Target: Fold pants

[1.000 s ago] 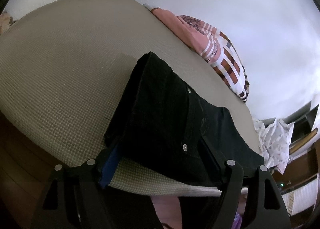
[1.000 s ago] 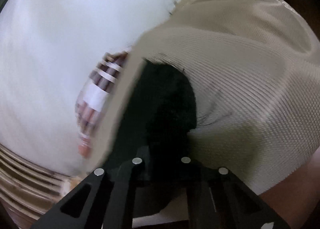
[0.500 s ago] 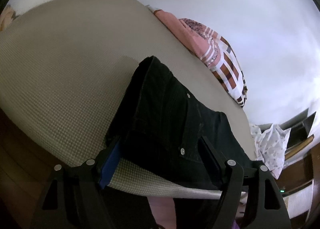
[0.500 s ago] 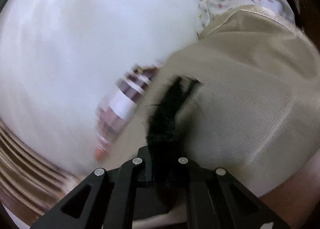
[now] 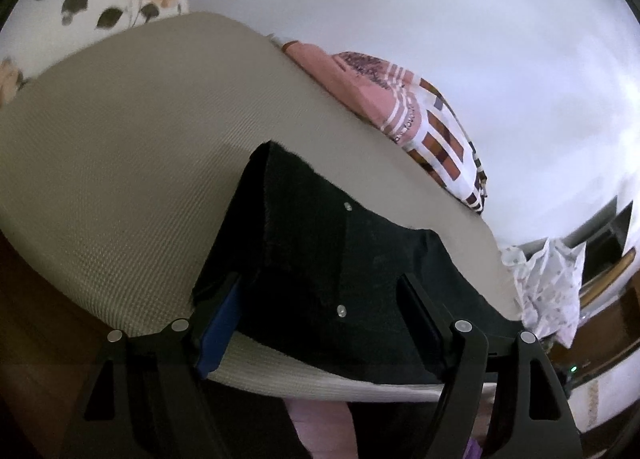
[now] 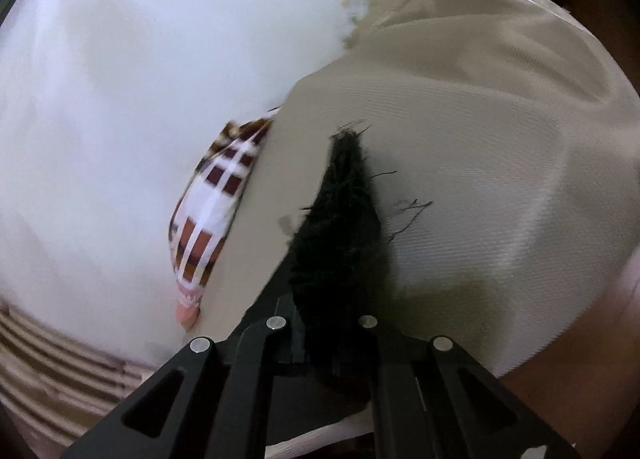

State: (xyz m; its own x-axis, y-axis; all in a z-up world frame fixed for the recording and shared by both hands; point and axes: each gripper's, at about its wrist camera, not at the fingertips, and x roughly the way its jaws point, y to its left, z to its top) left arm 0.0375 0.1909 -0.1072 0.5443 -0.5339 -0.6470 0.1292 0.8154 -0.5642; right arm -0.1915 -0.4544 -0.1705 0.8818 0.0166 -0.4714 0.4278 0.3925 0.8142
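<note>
On left wrist view, black pants (image 5: 320,275) lie on the beige bed (image 5: 120,163), near edge. Our left claw (image 5: 316,319) is spread wide, straddling the waist end, angled down; we can't tell if the pads press the cloth. Judging: mid-fold, pants already doubled.

On right wrist view, our right claw (image 6: 322,323) is clenched on a frayed hem (image 6: 344,219), held edge-up above the bed. Next we'd carry that hem over toward the waist, keeping it taut.
</note>
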